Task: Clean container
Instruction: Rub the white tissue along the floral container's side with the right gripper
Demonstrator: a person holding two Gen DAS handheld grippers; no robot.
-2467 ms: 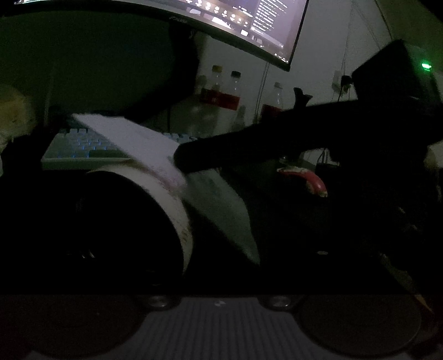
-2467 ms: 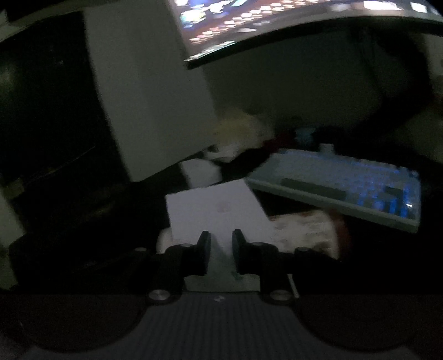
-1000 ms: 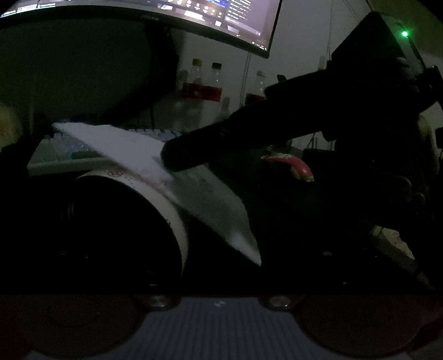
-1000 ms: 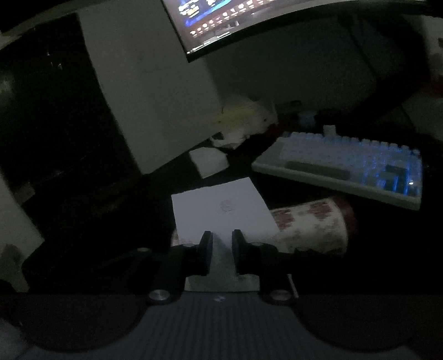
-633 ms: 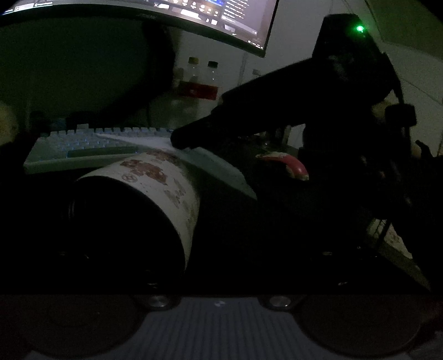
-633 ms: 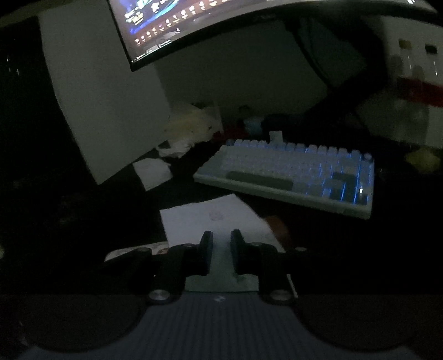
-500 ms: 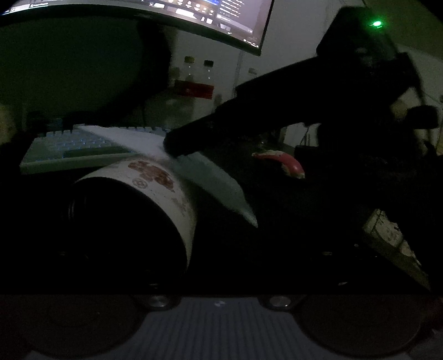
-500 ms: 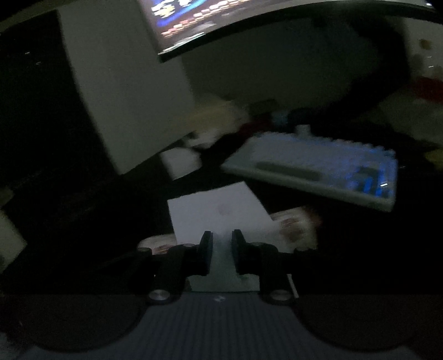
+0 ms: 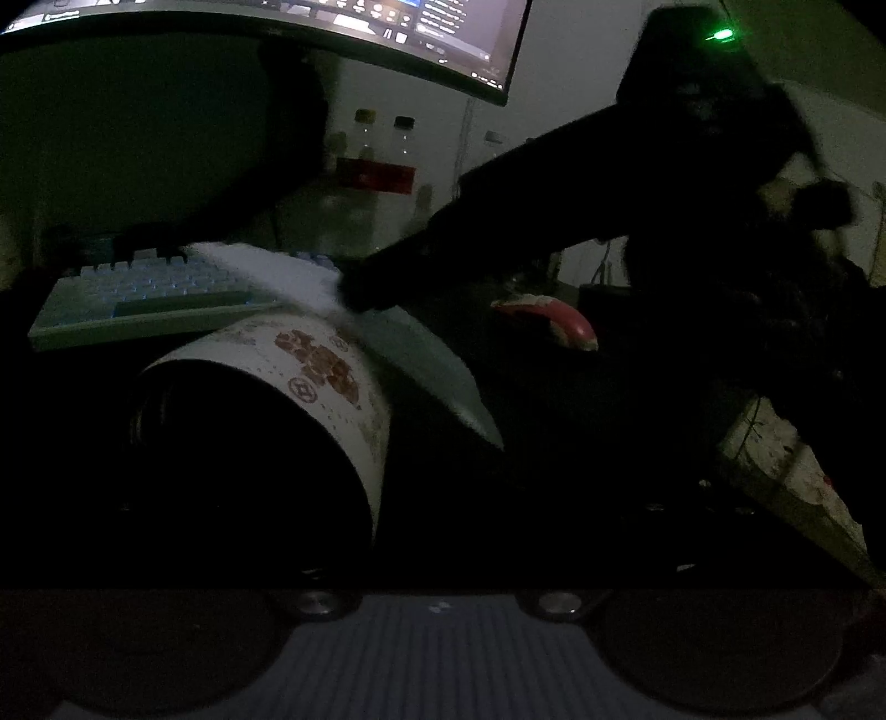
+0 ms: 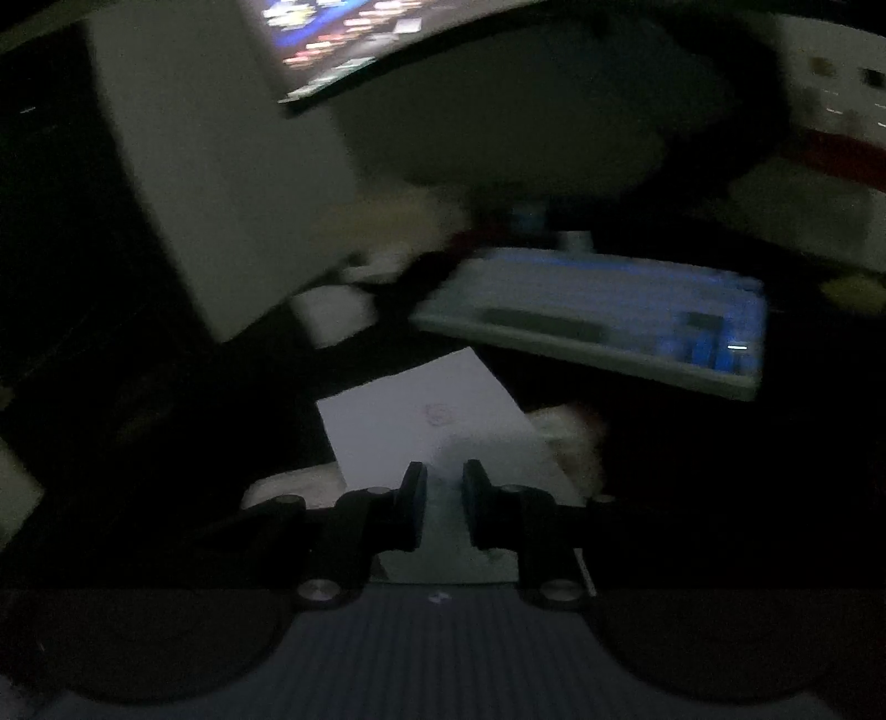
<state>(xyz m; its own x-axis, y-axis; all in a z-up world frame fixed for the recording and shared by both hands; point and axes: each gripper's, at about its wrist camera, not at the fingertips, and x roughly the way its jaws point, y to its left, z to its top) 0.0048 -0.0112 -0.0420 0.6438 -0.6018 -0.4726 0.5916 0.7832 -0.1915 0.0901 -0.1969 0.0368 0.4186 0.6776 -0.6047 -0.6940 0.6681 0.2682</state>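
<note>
While the right gripper (image 10: 443,487) is clamping the tissue (image 10: 426,426), we are sliding it back forward of its jaws along the container (image 9: 310,376). Wiping is continuing; the left gripper's grip is lost in darkness.

Two close desk-level wrist views, both sharing the keyboard (image 9: 149,293) (image 10: 598,321).

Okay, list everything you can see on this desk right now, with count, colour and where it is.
Container: one, white with a reddish-brown pattern, on its side, close in the left wrist view.
Tissue: one, white, lying over the container.
Keyboard: one, pale, blue-lit, behind the container.
Monitor: one, lit, above the keyboard.
Bottles: two, red labels, behind the keyboard.
Right gripper: black, shut on the tissue.
Left gripper: fingers hidden in the dark.
</note>
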